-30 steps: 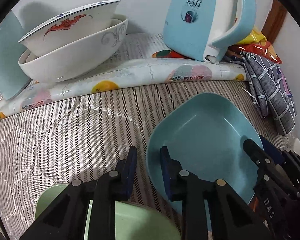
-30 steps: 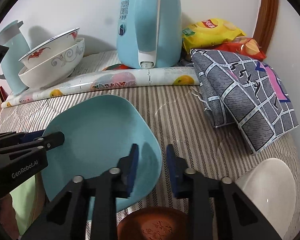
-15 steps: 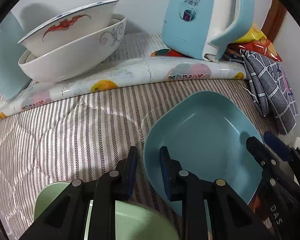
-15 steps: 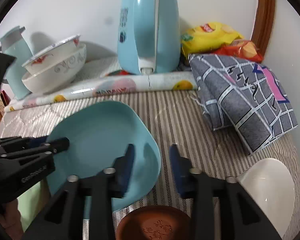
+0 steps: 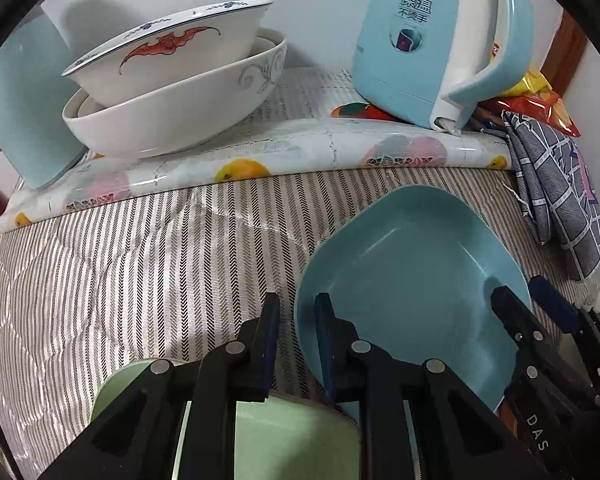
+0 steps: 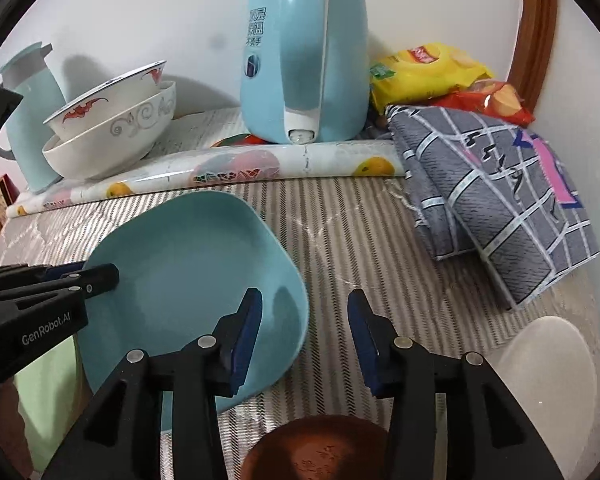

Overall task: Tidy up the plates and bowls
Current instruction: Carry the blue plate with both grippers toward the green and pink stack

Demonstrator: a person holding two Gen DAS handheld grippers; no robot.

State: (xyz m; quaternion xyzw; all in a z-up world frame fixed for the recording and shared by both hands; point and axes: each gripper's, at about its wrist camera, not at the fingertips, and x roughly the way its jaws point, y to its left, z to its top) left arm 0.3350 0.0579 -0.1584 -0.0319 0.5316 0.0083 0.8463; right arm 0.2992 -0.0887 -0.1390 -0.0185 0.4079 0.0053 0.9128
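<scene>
A light blue plate [image 5: 412, 276] lies tilted over the striped cloth, also in the right wrist view [image 6: 188, 288]. My left gripper [image 5: 296, 332] is shut on its left rim, one finger inside and one outside. My right gripper [image 6: 304, 332] is open, its jaws apart on either side of the plate's right rim without pinching it. A pale green plate [image 5: 284, 440] lies under my left gripper. Two white bowls [image 5: 172, 92] are stacked at the back left. A brown dish [image 6: 320, 452] and a white plate [image 6: 548, 376] lie near my right gripper.
A blue kettle [image 6: 304, 56] stands at the back on a fruit-print mat [image 5: 260, 160]. A folded grey checked cloth [image 6: 492, 196] and snack bags [image 6: 428, 72] lie at the right. A pale blue jug [image 6: 28, 116] stands at the far left by the wall.
My right gripper has opened and let go of the blue plate's right rim. My left gripper still holds the left rim, and the plate has barely moved.
</scene>
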